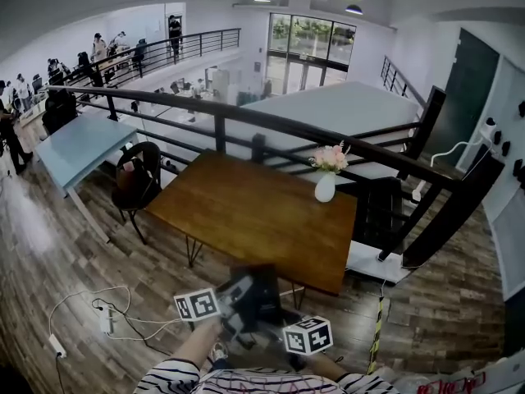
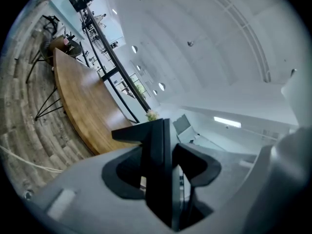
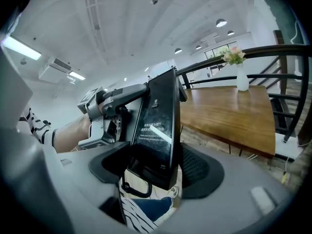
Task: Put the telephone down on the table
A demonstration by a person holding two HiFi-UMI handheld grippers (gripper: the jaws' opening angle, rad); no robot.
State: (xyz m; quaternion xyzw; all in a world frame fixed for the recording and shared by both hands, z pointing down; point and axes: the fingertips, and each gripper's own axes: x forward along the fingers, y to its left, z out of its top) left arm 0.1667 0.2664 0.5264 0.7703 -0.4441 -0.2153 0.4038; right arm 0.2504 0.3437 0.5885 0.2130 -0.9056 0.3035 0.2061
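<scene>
Telephone [image 3: 158, 116] is grasped by left tool [image 2: 163, 172] and right tool [image 3: 158, 167] together, near wooden table [image 1: 246, 212].

left gripper [image 2: 165, 174]: level, clamped | right gripper [image 3: 156, 167]: angled down, clamped

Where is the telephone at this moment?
Head view, bottom centre: the telephone hangs in the air between the left gripper and right gripper, just short of the wooden table's near edge.

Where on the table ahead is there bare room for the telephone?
Nearly the whole wooden table top is bare, from the near edge to the railing. Only the far right corner is taken, by the vase of flowers. A chair crowds the left end.
</scene>
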